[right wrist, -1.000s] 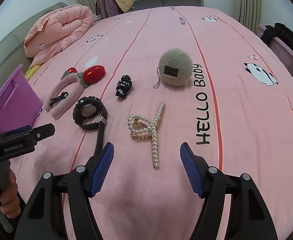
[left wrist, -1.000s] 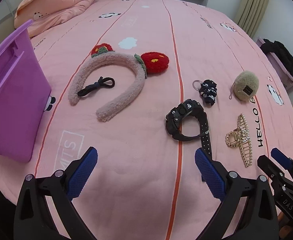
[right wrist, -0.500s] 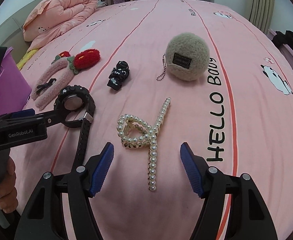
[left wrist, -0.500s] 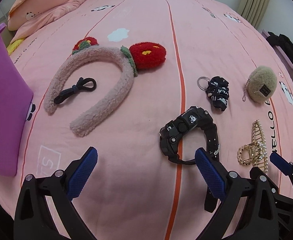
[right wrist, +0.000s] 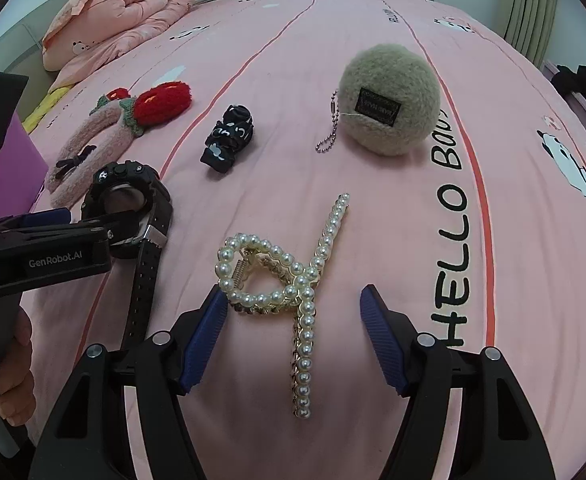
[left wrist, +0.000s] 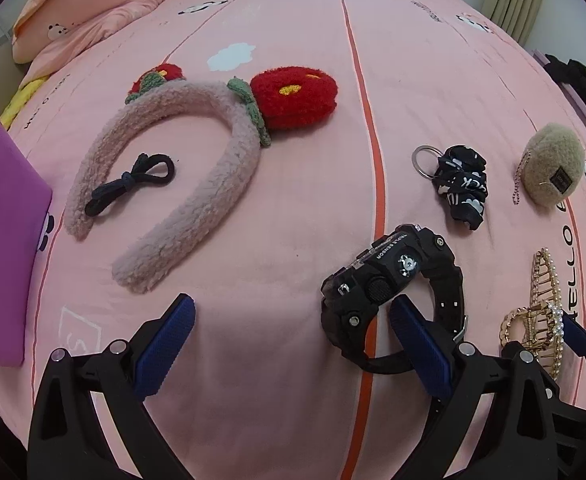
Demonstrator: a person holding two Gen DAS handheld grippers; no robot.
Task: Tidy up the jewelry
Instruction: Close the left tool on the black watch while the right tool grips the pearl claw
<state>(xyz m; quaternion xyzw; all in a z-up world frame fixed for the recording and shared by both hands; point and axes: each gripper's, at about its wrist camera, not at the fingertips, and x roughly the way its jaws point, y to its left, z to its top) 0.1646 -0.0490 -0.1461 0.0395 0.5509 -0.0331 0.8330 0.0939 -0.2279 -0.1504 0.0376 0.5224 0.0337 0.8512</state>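
Note:
A black watch [left wrist: 389, 292] lies on the pink bedspread; it also shows in the right wrist view [right wrist: 129, 204]. My left gripper [left wrist: 289, 340] is open, low over the bed, its right finger [left wrist: 417, 340] inside the watch's strap loop. A pearl hair claw [right wrist: 289, 284] lies between the open fingers of my right gripper [right wrist: 293, 328]; it also shows in the left wrist view [left wrist: 541, 312]. A fluffy pink headband [left wrist: 197, 168] with red flowers, a black hair tie [left wrist: 133, 188], a black keyring charm [left wrist: 461, 184] and a beige pom-pom [left wrist: 553, 168] lie further off.
A purple bin [left wrist: 1, 216] stands at the left edge of the bed. A folded peach quilt [left wrist: 85, 12] lies at the far left corner. My left gripper's body [right wrist: 41, 256] and the hand holding it sit at the left of the right wrist view.
Both grippers moved forward and lower. The left one's right finger now reaches into the watch's loop, and the right one's fingers now straddle the pearl claw.

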